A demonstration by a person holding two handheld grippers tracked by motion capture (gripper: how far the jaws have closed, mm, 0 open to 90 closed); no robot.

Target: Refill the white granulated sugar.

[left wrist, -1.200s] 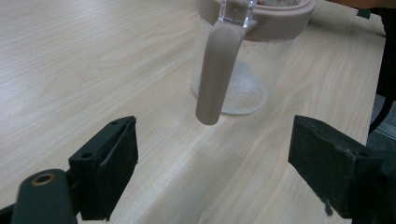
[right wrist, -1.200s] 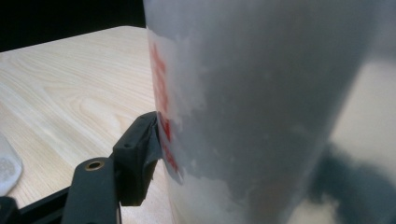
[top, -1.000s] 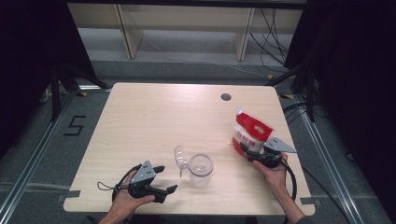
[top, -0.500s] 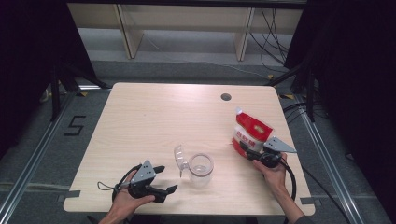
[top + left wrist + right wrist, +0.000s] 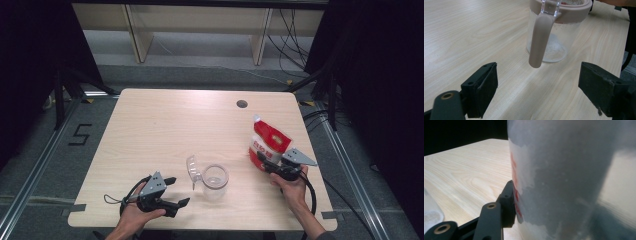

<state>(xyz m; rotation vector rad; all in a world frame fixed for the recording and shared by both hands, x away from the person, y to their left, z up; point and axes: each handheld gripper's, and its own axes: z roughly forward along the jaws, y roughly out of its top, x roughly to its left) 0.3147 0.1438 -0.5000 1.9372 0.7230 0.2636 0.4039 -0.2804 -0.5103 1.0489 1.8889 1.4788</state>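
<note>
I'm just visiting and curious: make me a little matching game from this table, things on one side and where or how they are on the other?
Things:
1. clear jug
2. red and white bag
3. left hand-held gripper
4. round hole

States:
A. open, holding nothing
B. far side of the tabletop
C. lid flipped up, mid-table
D. clamped by the right hand-held gripper

Pairs: 1-C, 2-D, 3-A, 4-B

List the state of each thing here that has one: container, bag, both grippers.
Clear container: upright on the table, lid flipped open, looks nearly empty.
Red and white bag: upright, clamped at its side.
Left gripper: jaws open, holding nothing, facing the container.
Right gripper: shut on the bag.
</note>
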